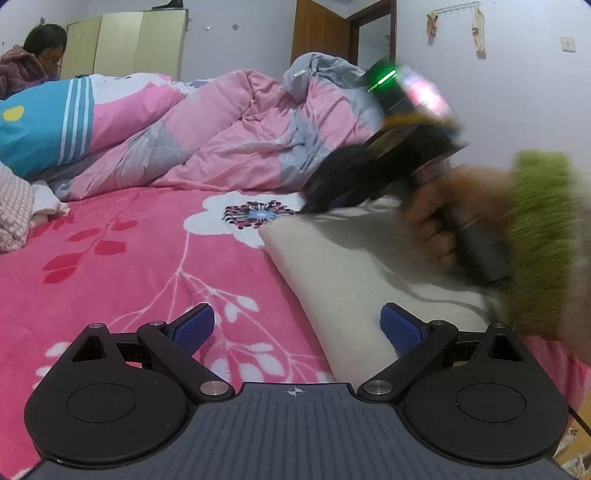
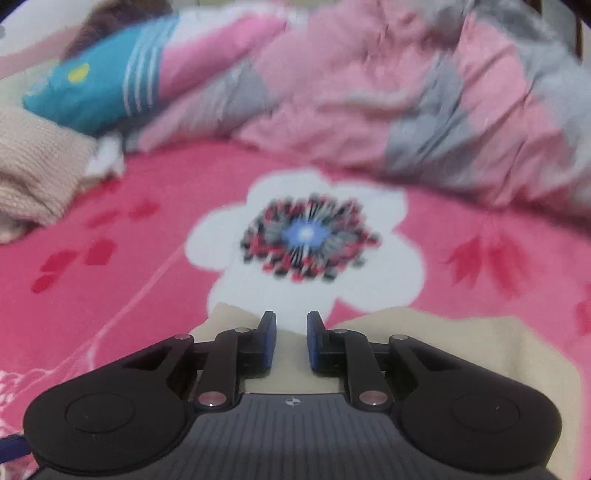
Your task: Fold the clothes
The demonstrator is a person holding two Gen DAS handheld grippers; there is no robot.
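Left gripper [image 1: 297, 328] sits low over the bed, jaws spread wide, nothing between the blue pads [image 1: 194, 328]; the left pad is over the pink floral blanket [image 1: 129, 266], the right pad over the near edge of the cream garment [image 1: 351, 280]. Cream garment lies flat on the blanket, right of centre in the left wrist view, its far corner reaching the big white flower print [image 1: 236, 218]. Right gripper [image 1: 321, 192] shows in that view as a blurred black body with a green light, pointing down toward the garment's far corner; the tips are too smeared to tell contact there. It is held by a hand [image 1: 436, 221] in a fuzzy green sleeve [image 1: 543, 240]. In the right wrist view the right gripper [image 2: 291, 341] has its jaws narrowed to a small gap, not fully shut; the cream garment [image 2: 461, 354] lies under and around the fingers, but no cloth is visibly pinched between the pads, so it reads as empty. Flower print [image 2: 306, 236] is straight ahead of it, blurred. Behind: rumpled pink-and-grey quilt [image 1: 240, 129], blue striped pillow [image 1: 40, 129], knit beige cloth [image 2: 33, 173] at the left edge. A person [image 1: 37, 55] sits at far left by a pale wardrobe [image 1: 125, 44]; brown door [image 1: 321, 33] further right.
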